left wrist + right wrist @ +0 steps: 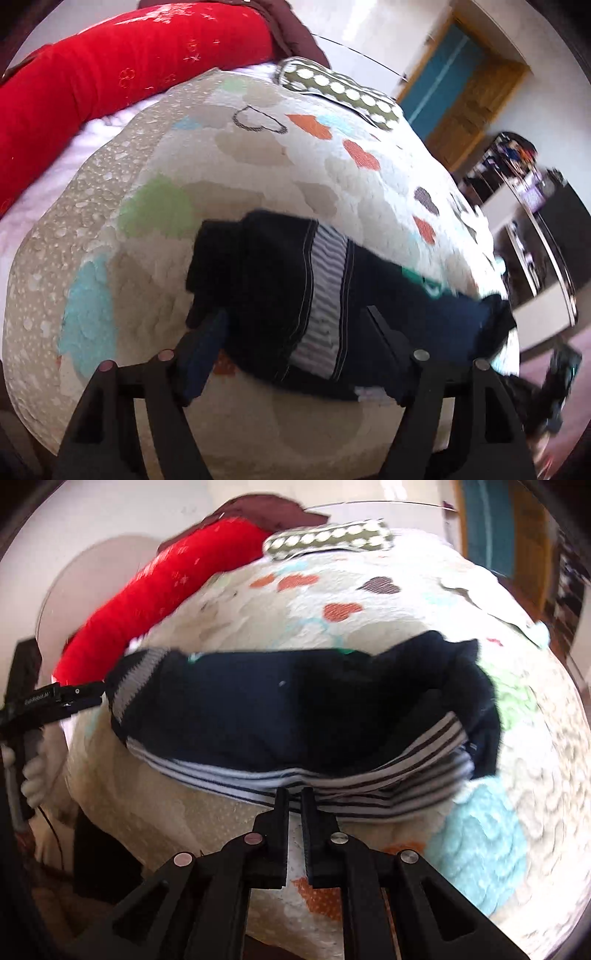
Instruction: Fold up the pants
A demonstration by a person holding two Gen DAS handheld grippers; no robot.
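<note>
Heart-print quilt point(369, 590) bears crumpled navy pants point(258, 709) — striped band point(332, 786) in right tongs point(294, 797).

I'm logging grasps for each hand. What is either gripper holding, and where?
The right gripper pinches the dark navy pants at their striped waistband. The left gripper is open, holding nothing.

This is a bedroom in someone's home. A bed fills most of the frame, spread with a cream quilt point(258, 166) patched with coloured hearts. A long red bolster point(110, 74) lies at the upper left, a dotted pillow point(332, 88) beside it. At the upper right stand a wooden door frame point(476, 107) and cluttered shelves point(517, 177).
</note>
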